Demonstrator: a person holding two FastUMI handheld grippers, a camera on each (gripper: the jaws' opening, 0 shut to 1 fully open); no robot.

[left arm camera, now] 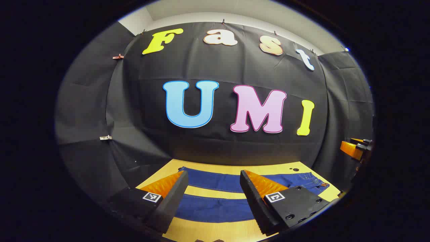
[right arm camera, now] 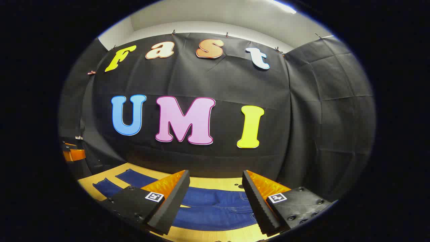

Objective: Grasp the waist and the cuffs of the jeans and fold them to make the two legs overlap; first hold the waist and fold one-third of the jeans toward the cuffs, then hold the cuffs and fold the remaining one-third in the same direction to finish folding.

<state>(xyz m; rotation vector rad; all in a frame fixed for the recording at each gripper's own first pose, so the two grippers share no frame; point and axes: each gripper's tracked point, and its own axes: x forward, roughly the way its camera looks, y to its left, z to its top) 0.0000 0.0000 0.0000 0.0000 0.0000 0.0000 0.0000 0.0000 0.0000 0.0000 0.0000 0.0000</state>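
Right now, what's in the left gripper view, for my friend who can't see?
Blue jeans lie flat on a yellow table, legs apart. The left gripper hovers open above them, with black cloth behind.

Bright overhead light, sharp centre, heavy fisheye warp (esp. edges)

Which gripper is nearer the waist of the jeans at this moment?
Right. The right gripper hangs open above the jeans' waist, the left gripper open over the legs with the waist off to its right.
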